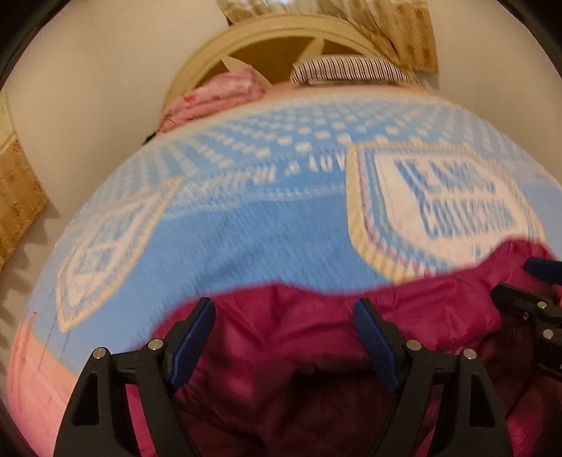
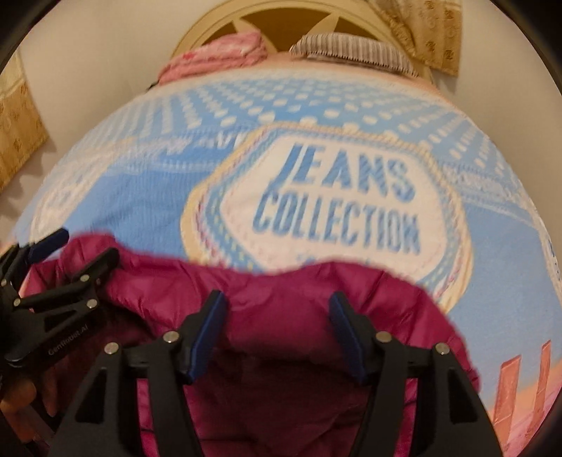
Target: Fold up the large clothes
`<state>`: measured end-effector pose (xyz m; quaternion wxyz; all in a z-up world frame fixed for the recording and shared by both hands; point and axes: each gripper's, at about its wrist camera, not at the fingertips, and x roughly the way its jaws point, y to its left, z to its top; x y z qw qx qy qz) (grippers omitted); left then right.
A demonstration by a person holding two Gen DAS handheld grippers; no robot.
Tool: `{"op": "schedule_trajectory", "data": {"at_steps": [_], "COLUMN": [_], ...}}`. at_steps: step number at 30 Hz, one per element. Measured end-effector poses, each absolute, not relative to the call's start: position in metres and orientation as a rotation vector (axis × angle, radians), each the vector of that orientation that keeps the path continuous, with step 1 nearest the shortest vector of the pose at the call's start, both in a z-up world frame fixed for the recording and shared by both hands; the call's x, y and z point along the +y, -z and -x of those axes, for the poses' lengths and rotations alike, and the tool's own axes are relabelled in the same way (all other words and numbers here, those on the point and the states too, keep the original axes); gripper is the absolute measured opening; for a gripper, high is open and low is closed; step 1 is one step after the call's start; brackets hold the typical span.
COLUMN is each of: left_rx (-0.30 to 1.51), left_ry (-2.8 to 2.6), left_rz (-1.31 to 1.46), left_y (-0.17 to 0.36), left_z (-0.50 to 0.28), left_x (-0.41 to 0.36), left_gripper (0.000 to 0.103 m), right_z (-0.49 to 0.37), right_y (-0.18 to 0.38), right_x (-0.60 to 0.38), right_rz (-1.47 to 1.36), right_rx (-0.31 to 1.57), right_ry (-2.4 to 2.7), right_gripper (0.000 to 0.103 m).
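A magenta puffy garment (image 1: 316,334) lies bunched at the near edge of a bed covered by a light blue blanket (image 1: 246,239) with white "JEANS COLLECTION" patches. My left gripper (image 1: 284,313) is open, its fingers spread above the garment. My right gripper (image 2: 277,306) is open too, over the same magenta garment (image 2: 281,281). The right gripper shows at the right edge of the left wrist view (image 1: 534,281). The left gripper shows at the left of the right wrist view (image 2: 70,249). Both views are motion blurred.
The blue blanket (image 2: 158,197) covers the bed. At the far end lie a folded pink cloth (image 1: 217,98), a striped folded cloth (image 1: 351,68) and a cream headboard (image 1: 267,38). Beige patterned curtains (image 1: 397,31) hang behind. A pink blanket border (image 1: 31,369) is at near left.
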<state>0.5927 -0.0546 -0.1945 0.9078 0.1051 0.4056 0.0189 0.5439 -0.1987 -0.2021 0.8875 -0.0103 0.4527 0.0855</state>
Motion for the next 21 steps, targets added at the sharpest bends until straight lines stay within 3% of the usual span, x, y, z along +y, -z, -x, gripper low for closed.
{"op": "schedule_trajectory", "data": {"at_steps": [21], "left_rx": [0.879], "left_ry": [-0.033], "left_rz": [-0.166], "left_y": [0.226], "left_z": [-0.593], "left_x": [-0.048], "left_gripper": [0.094], "right_z": [-0.526], "right_y": [0.234], "right_x": [-0.191], "right_rz": [0.112], "right_rx": [0.862], "right_ry": [-0.146], "right_gripper": [0.066]}}
